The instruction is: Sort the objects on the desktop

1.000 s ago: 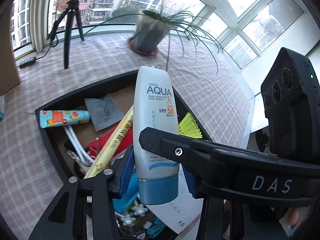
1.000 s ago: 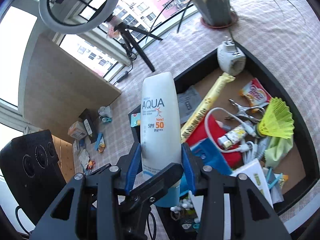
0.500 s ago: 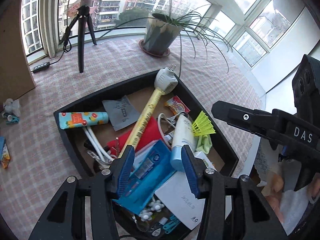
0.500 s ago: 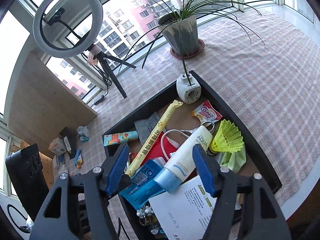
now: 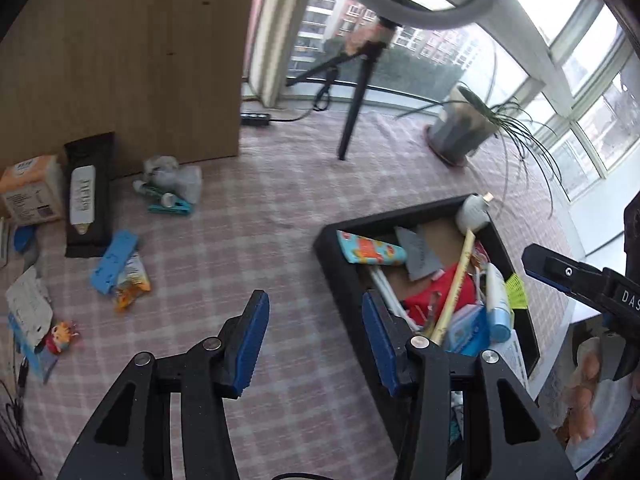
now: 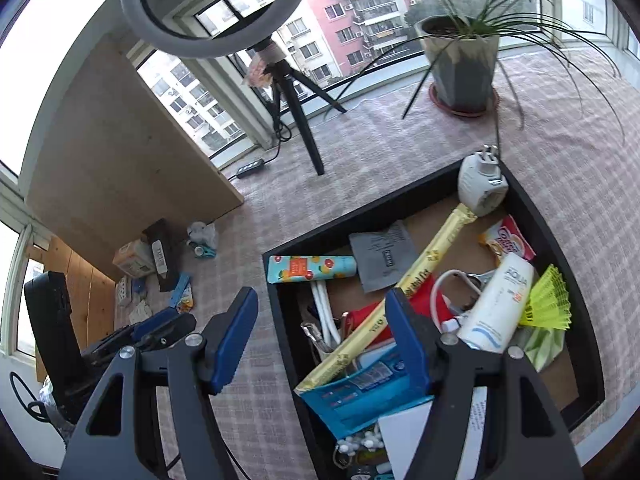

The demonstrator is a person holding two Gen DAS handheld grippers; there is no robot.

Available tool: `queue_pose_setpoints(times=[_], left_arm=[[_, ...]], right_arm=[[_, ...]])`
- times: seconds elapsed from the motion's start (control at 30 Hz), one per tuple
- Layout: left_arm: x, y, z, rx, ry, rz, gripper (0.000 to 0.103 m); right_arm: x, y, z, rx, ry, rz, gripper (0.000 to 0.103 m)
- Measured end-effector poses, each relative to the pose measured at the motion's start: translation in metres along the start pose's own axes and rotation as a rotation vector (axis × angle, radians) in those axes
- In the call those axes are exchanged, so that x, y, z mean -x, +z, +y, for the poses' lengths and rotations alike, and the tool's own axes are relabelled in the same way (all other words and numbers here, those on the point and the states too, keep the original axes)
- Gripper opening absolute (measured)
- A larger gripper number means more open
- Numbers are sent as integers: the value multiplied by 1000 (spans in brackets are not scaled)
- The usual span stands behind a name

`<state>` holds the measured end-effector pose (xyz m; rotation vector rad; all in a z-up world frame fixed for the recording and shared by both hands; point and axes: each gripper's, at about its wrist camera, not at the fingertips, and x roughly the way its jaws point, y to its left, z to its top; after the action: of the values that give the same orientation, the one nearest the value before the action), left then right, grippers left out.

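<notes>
Left gripper: released, nothing between its blue pads, over the checked cloth just left of the tray.
Right gripper: released and empty, above the tray's near-left corner.
Sunscreen tube: lying in the black tray, cap toward the camera, beside the yellow shuttlecock.
Bench: loose packets and a blue box at left, well apart from the tray.

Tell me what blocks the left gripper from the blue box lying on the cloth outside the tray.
Nothing visible: only bare checked cloth lies between the open left gripper and the blue box, which leans on a snack packet.
</notes>
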<state>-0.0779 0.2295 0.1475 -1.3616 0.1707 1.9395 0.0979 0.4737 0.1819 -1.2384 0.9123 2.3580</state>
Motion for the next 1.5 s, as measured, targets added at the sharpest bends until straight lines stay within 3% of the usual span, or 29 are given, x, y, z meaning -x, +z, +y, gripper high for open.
queue_pose_setpoints(times=[0.43, 0.6, 0.73, 0.97, 1.2, 1.5], left_arm=[[34, 7, 195, 313, 211, -73, 46], [52, 2, 241, 338, 311, -111, 46], [58, -1, 279, 394, 341, -116, 47], [63, 0, 346, 520, 336, -141, 47], [55, 7, 425, 709, 300, -152, 47], [37, 10, 479, 857, 346, -201, 48]], right_arm=[[-86, 17, 121, 230, -13, 51, 65], [-113, 14, 166, 337, -20, 49, 65], [-140, 14, 190, 363, -4, 76, 65], [-188, 31, 209, 306, 31, 117, 65], [-244, 52, 196, 113, 38, 195, 65], [-278, 57, 209, 37, -4, 160, 65]])
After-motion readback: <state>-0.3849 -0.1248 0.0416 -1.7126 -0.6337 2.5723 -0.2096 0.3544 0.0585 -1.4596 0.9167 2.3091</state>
